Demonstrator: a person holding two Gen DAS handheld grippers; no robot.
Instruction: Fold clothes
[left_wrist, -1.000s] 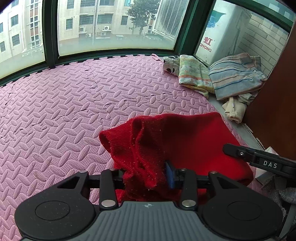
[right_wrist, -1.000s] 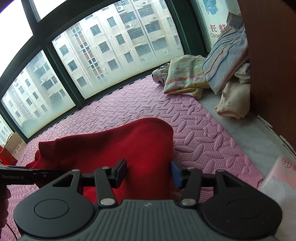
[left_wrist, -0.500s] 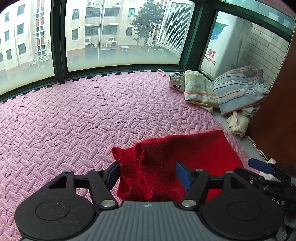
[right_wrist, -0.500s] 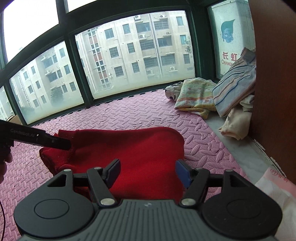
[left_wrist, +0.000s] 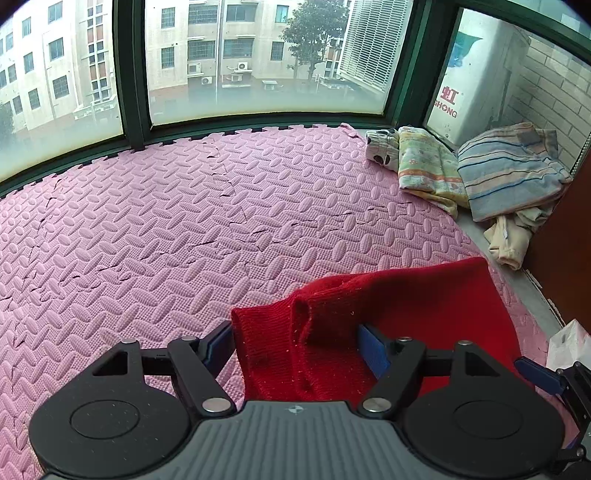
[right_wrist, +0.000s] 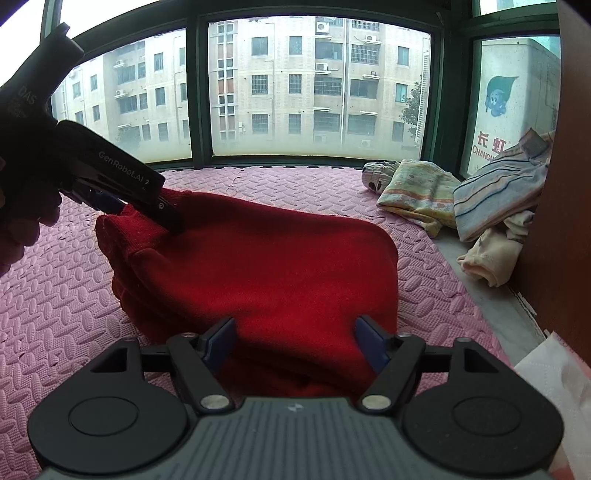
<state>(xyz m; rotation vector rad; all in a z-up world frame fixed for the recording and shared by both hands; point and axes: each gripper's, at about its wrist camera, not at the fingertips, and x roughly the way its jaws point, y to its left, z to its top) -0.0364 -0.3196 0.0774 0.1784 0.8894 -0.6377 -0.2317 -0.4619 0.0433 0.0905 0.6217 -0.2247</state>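
A red knitted garment (left_wrist: 424, 306) lies folded over on the pink foam mat (left_wrist: 147, 240), with a bunched edge at its left end. My left gripper (left_wrist: 295, 332) is over that bunched edge. Its jaws are opening, the cloth lies loosely between them, and the pads do not press it. In the right wrist view the garment (right_wrist: 277, 266) spreads ahead, with the left gripper (right_wrist: 147, 218) at its far left corner. My right gripper (right_wrist: 295, 325) hovers over the near right part, jaws opening, not pinching the cloth. One of its fingers (left_wrist: 539, 374) shows at the left view's lower right.
Other clothes are heaped at the back right: a floral folded piece (left_wrist: 428, 173), a striped one (left_wrist: 509, 173) and a cream one (left_wrist: 513, 236). A brown wooden panel (left_wrist: 569, 258) bounds the right side. A white tissue pack (left_wrist: 569, 343) lies near it. Windows ring the mat's far edge.
Both grippers' jaws have spread wider. The left one has let go of the bunched red cloth, which has sunk onto the mat. The right gripper has rolled level and shifted sideways.
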